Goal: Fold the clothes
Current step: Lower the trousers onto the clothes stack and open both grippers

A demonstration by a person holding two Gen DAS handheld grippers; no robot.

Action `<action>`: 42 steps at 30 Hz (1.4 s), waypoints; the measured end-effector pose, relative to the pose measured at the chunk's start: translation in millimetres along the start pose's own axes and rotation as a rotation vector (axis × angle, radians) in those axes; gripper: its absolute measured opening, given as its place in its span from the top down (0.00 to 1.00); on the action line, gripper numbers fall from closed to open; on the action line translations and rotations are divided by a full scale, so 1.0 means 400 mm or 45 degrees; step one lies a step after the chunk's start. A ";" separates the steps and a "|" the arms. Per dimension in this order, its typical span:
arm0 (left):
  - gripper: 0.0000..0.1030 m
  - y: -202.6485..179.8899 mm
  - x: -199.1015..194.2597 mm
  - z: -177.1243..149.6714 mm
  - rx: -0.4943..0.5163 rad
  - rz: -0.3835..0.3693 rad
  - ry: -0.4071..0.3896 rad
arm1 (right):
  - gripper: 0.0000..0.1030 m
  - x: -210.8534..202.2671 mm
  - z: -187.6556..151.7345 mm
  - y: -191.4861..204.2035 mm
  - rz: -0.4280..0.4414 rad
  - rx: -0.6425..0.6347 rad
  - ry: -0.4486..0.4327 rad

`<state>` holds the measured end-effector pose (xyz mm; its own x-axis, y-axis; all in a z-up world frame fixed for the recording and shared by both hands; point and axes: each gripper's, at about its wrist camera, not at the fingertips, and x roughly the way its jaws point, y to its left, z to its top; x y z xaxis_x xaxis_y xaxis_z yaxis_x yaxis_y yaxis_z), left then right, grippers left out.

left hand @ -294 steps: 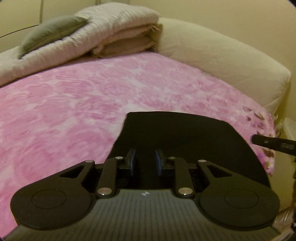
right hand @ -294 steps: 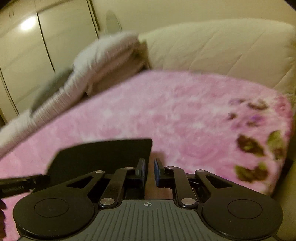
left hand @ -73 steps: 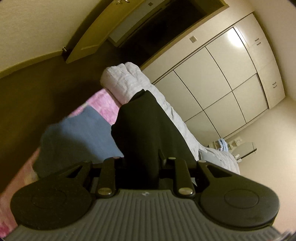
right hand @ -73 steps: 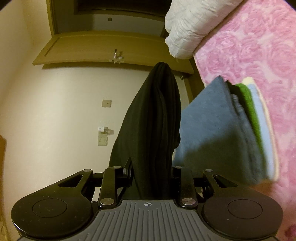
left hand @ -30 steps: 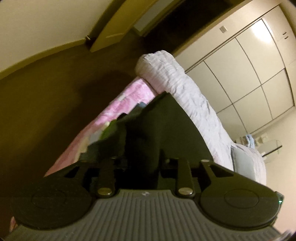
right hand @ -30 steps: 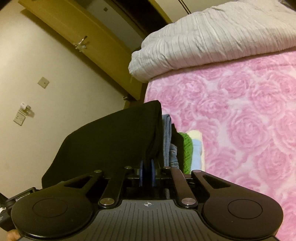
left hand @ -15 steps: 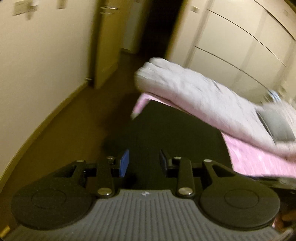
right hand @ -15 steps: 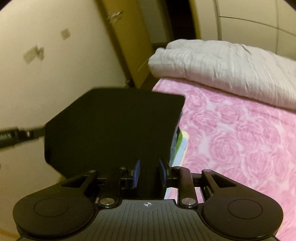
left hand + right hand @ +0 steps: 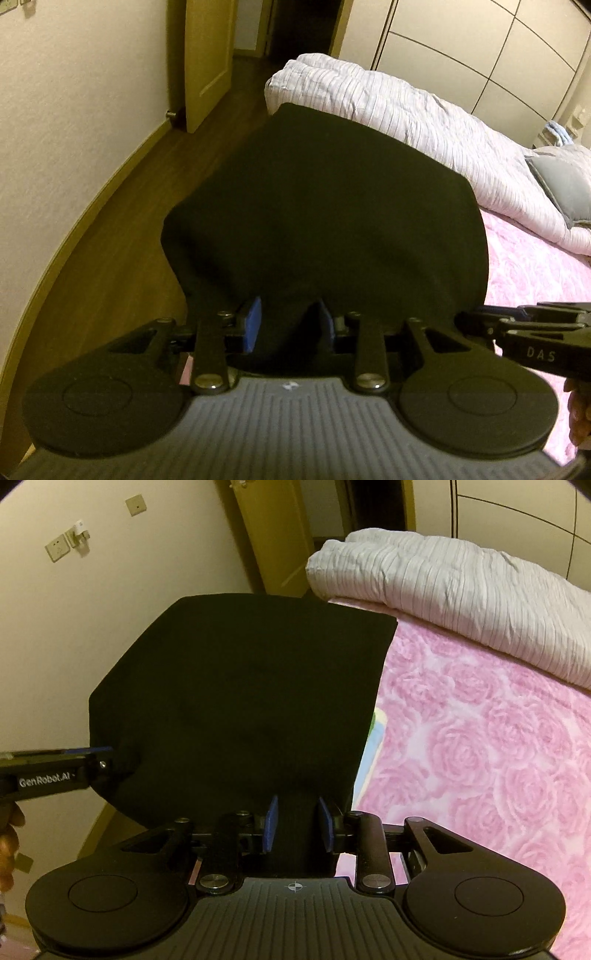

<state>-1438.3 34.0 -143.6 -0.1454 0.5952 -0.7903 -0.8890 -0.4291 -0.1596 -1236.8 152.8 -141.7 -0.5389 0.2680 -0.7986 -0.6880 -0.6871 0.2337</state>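
A folded black garment (image 9: 332,206) lies spread flat at the corner of the pink rose bedcover (image 9: 480,757). It covers a stack of folded clothes (image 9: 377,723), of which only a coloured sliver shows. My left gripper (image 9: 290,317) is shut on the garment's near edge, with cloth bunched between its blue pads. The right wrist view shows the left gripper (image 9: 103,755) from the side, puckering the garment (image 9: 243,686). My right gripper (image 9: 297,812) stands open at the other near corner, pads apart, with cloth between them unpressed.
A rolled white striped quilt (image 9: 406,107) runs along the far side of the bed, and a grey pillow (image 9: 561,184) lies at the right. Brown floor (image 9: 122,240), a wall and an open wooden door (image 9: 207,55) lie to the left. A person's hand (image 9: 578,410) holds the right gripper.
The right jaws, pinched on the garment a second ago, now stand apart. Both views have rolled level. The garment has settled flat over the stack, hiding most of the coloured clothes.
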 end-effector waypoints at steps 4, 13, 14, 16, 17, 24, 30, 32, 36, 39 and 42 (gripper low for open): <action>0.74 -0.011 -0.047 0.064 -0.005 -0.048 -0.053 | 0.72 -0.037 0.056 -0.036 0.020 0.091 0.004; 0.74 -0.082 0.053 0.273 0.094 -0.082 -0.107 | 0.72 0.006 0.264 -0.098 -0.066 0.161 -0.162; 0.74 -0.089 0.075 0.284 0.102 -0.087 -0.095 | 0.72 0.025 0.281 -0.101 -0.074 0.164 -0.159; 0.74 -0.098 0.125 0.294 0.126 -0.090 -0.060 | 0.72 0.073 0.304 -0.106 -0.083 0.170 -0.132; 0.74 -0.101 0.153 0.294 0.141 -0.088 -0.036 | 0.72 0.095 0.313 -0.109 -0.086 0.174 -0.116; 0.69 -0.095 0.269 0.297 0.222 -0.090 0.003 | 0.72 0.218 0.283 -0.142 -0.109 0.185 -0.021; 0.71 -0.082 0.268 0.320 0.174 -0.110 -0.040 | 0.72 0.188 0.287 -0.160 -0.036 0.218 -0.053; 0.75 -0.075 0.229 0.314 0.136 -0.117 -0.062 | 0.72 0.150 0.286 -0.171 0.015 0.236 -0.072; 0.75 -0.058 0.117 0.259 0.084 -0.113 -0.059 | 0.62 0.043 0.250 -0.161 0.063 0.140 -0.056; 0.75 -0.057 0.042 0.189 0.062 -0.079 -0.017 | 0.56 -0.018 0.186 -0.127 0.062 0.020 -0.021; 0.75 -0.065 -0.005 0.126 0.036 -0.069 0.019 | 0.56 -0.060 0.121 -0.083 0.078 -0.049 -0.008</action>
<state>-1436.8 78.2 -108.2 -0.0906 0.6067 -0.7898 -0.9073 -0.3773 -0.1858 -1224.5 201.9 -103.4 -0.5823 0.2288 -0.7801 -0.6347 -0.7276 0.2603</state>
